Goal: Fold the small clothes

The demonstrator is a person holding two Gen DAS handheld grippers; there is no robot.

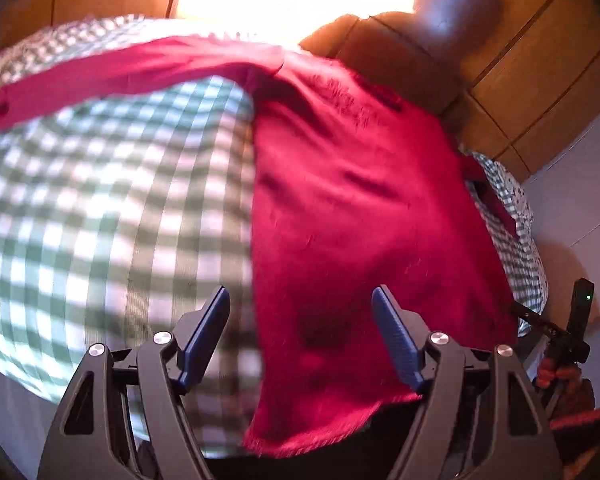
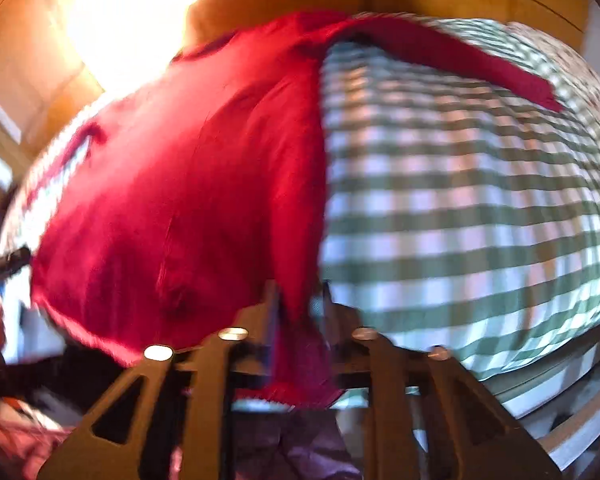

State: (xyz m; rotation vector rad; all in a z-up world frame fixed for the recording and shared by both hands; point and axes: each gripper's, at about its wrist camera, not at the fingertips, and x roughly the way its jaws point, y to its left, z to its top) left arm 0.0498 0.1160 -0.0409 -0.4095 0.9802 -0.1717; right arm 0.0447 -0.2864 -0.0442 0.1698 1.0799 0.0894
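Shirt [image 1: 360, 200] lies unfolded, sleeve toward ten o'clock; left gripper [image 1: 300, 336] released, right gripper [image 2: 298, 300] grasping its hem.

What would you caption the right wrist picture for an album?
Right gripper pinching the hem of a red garment spread over a green checked cloth.

No text, label, brand, number or sign can be read in either wrist view; both pictures are blurred by motion, and no lettering is seen on any surface.
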